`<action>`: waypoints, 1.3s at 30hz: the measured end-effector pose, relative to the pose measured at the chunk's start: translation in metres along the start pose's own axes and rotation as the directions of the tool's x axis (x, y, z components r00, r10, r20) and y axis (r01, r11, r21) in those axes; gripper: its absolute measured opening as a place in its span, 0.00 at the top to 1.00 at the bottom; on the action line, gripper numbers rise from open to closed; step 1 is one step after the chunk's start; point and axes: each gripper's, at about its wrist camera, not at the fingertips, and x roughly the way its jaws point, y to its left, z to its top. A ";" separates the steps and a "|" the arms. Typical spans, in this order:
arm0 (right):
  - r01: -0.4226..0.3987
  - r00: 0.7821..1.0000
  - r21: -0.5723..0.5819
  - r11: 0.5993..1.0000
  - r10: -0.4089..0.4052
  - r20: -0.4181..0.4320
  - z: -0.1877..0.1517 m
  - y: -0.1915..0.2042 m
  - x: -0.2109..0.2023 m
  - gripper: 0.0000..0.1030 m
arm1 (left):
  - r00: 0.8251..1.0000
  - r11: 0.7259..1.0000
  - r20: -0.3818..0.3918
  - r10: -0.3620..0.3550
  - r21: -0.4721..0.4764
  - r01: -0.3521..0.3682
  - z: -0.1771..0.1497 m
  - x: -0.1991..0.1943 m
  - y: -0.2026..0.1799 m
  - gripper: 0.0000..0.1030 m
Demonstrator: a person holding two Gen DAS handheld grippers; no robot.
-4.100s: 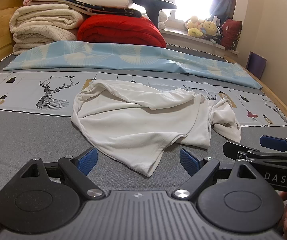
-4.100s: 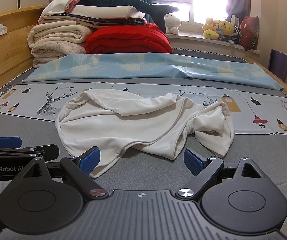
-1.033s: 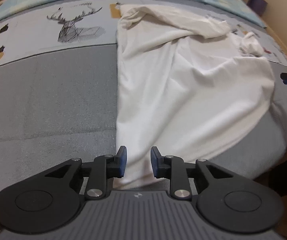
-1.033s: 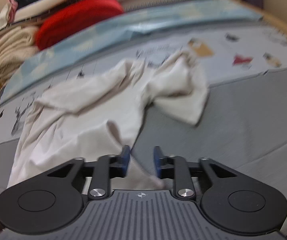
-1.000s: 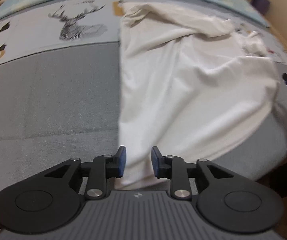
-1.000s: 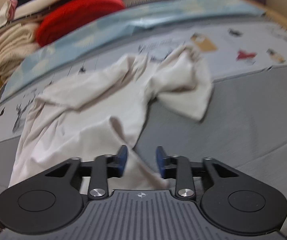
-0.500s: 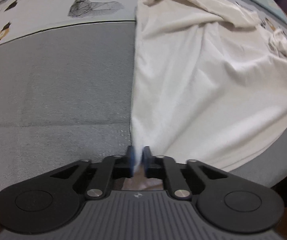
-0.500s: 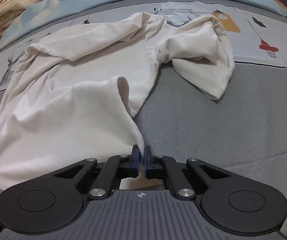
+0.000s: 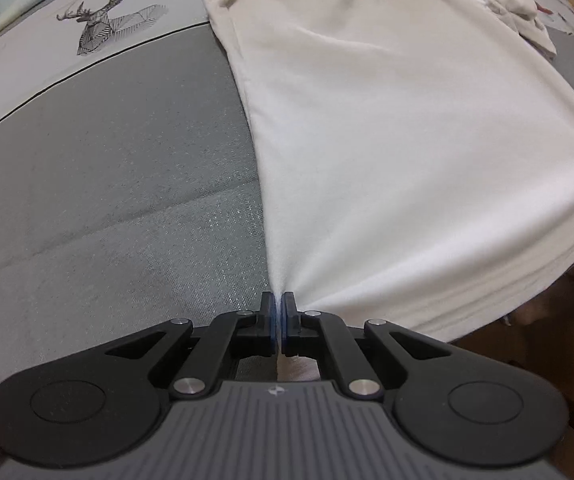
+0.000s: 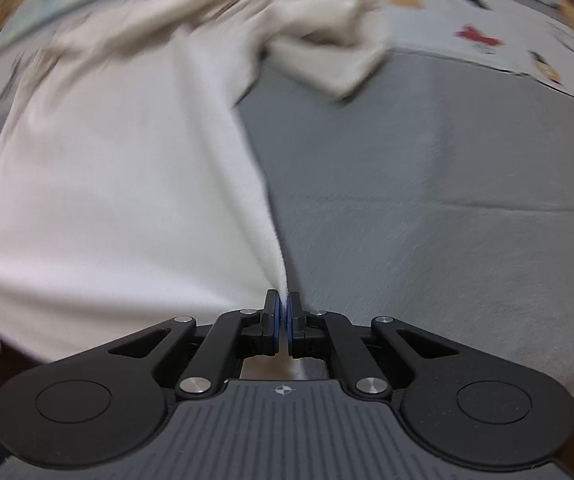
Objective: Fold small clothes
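A white T-shirt (image 9: 387, 120) lies stretched on the grey bed cover, its hem near the bed's front edge. My left gripper (image 9: 278, 312) is shut on the shirt's near left hem corner. My right gripper (image 10: 284, 312) is shut on the near right hem corner of the same shirt (image 10: 127, 168). The cloth runs taut from each grip toward the crumpled sleeves and collar at the far end. A bunched sleeve (image 10: 335, 56) lies far right. The right wrist view is blurred by motion.
The grey bed cover (image 9: 107, 184) spreads left of the shirt and, in the right wrist view (image 10: 427, 184), right of it. A printed sheet band with a deer drawing (image 9: 111, 24) lies beyond. The bed's front edge drops off just below the hem.
Both grippers closed from slightly open onto the shirt's hem corners and pulled the hem toward the bed's front edge. The shirt body now lies flatter and tauter.
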 end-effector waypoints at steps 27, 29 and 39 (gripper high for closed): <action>0.043 0.999 -0.009 0.999 -0.043 0.020 0.029 0.031 0.015 0.95 | 0.993 0.988 -0.046 -0.105 0.112 0.109 0.066 0.032 -0.073 0.65; 0.023 0.988 0.069 0.997 -0.034 0.151 0.039 0.021 -0.006 0.95 | 0.992 0.989 0.020 -0.124 0.081 0.122 0.075 0.022 -0.071 0.65; -0.244 0.826 0.398 0.884 -0.025 0.563 0.124 -0.066 -0.035 0.95 | 0.999 0.997 -0.022 -0.048 0.052 0.049 0.099 0.039 -0.062 0.65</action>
